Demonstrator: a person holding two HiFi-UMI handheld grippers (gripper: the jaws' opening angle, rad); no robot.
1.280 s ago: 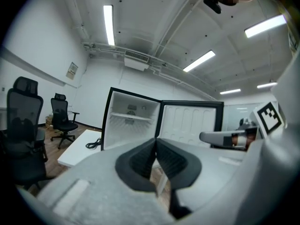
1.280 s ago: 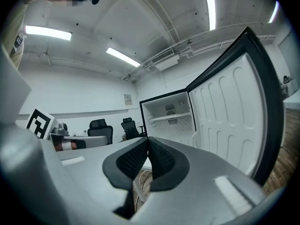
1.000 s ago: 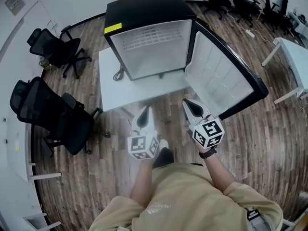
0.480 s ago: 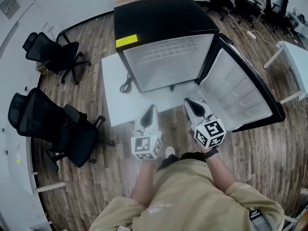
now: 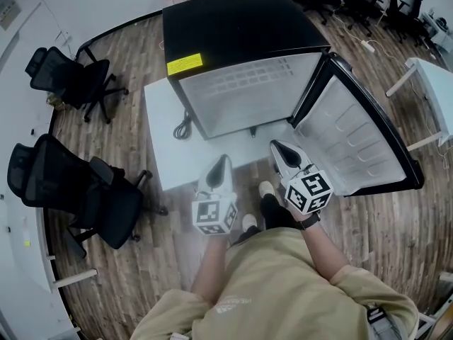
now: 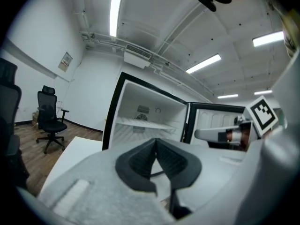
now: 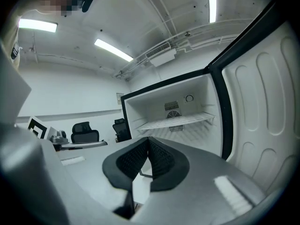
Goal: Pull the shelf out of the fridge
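Observation:
A black mini fridge [image 5: 233,30] stands on a low white table [image 5: 166,154] with its door [image 5: 357,144] swung wide to the right. Inside, a white wire shelf [image 7: 176,122] spans the cavity; the same shelf [image 6: 145,124] shows in the left gripper view and faintly in the head view as the shelf [image 5: 244,76]. My left gripper [image 5: 219,163] and right gripper [image 5: 277,149] hover side by side in front of the table, short of the fridge. Both are shut with nothing between their pads. The left gripper [image 6: 156,142] and right gripper [image 7: 148,139] point at the open cavity.
Black office chairs [image 5: 78,186] stand left of the table, another chair [image 5: 71,76] farther back. A black cable [image 5: 182,128] lies on the table beside the fridge. A white desk [image 5: 432,83] is at the far right. The person's shoe [image 5: 266,190] shows below the grippers.
The view has moved closer to the fridge and shifted, so the fridge and door sit larger and farther right. Both grippers stay shut and keep their spacing.

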